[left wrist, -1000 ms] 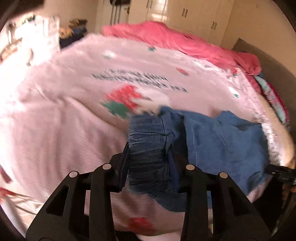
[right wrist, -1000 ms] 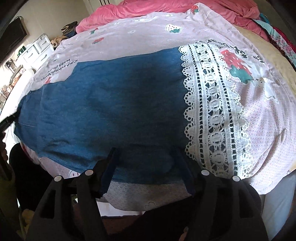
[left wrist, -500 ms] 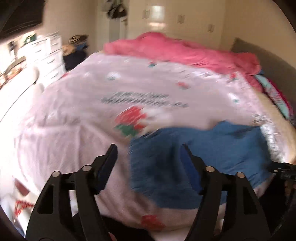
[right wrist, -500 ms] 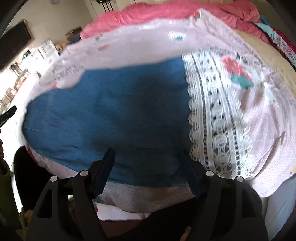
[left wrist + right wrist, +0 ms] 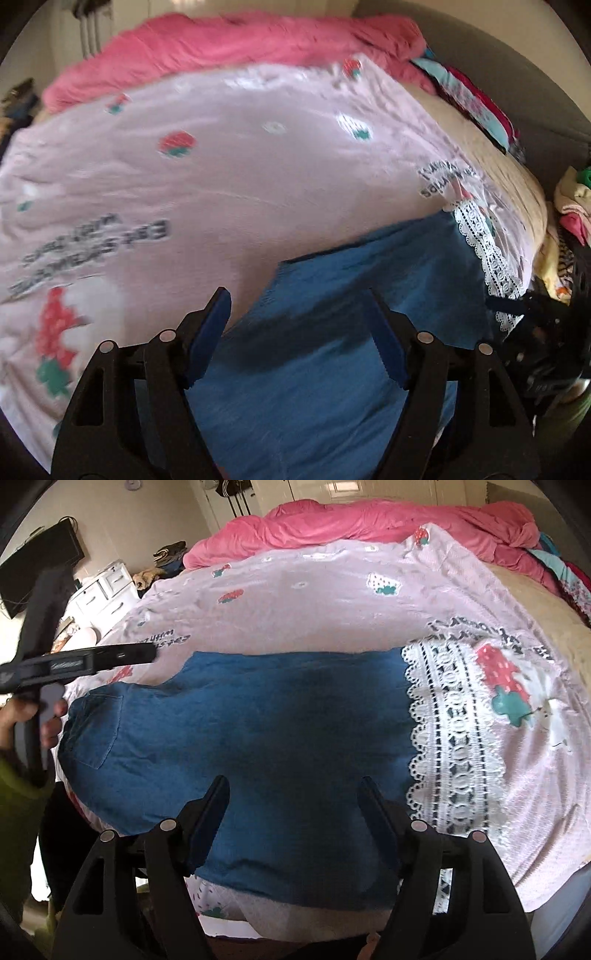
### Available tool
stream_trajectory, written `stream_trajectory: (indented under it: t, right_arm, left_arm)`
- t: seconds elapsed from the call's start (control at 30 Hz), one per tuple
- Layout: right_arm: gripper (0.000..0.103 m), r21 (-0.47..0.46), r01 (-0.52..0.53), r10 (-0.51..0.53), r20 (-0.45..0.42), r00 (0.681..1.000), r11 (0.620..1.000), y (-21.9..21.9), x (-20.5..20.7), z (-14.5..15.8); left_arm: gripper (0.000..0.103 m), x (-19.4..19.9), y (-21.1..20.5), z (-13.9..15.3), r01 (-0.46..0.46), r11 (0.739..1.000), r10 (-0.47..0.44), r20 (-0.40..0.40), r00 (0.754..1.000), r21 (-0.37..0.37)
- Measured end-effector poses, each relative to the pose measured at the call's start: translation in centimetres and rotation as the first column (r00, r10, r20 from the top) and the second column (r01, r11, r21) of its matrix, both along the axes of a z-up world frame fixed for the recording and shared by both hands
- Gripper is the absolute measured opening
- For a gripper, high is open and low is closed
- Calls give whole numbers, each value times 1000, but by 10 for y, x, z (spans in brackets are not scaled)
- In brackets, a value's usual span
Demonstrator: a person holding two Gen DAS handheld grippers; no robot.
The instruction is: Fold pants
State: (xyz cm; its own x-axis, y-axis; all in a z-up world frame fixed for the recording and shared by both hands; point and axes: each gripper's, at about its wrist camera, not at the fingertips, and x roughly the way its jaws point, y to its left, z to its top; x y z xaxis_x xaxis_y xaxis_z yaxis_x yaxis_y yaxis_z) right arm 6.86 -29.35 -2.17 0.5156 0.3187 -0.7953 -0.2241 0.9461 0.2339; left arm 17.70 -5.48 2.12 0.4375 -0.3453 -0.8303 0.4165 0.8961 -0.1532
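Across the bed (image 5: 332, 602) our pants (image 5: 258, 738) lie flat, both tools (image 5: 295, 339) (image 5: 291, 812) spread and empty; careless regrasping could wrinkle them.

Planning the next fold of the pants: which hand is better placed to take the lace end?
Probably the right. Its open gripper hovers over the pants with the lace hem just beside its jaws; the left gripper, also open, sits nearer the pocket end.
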Motion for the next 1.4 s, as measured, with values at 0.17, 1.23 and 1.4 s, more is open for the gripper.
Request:
stream_trajectory:
  t: [0.17,1.23,1.4]
  right_arm:
    - [71,-41,9,-10,-42,999,999,9,5,-20]
    - [56,63,244,-247,57,967,968,-129,66,23]
    - [53,136,183,-184,-6,983,974,-128,101,5]
  left_arm:
    - [66,24,-6,-35,-18,1000,19,-94,995,9]
    - [39,-58,8,-25,-56,994,68,133,989,-96]
    - [41,-58,10,-53,-88,996,84,114,990,24]
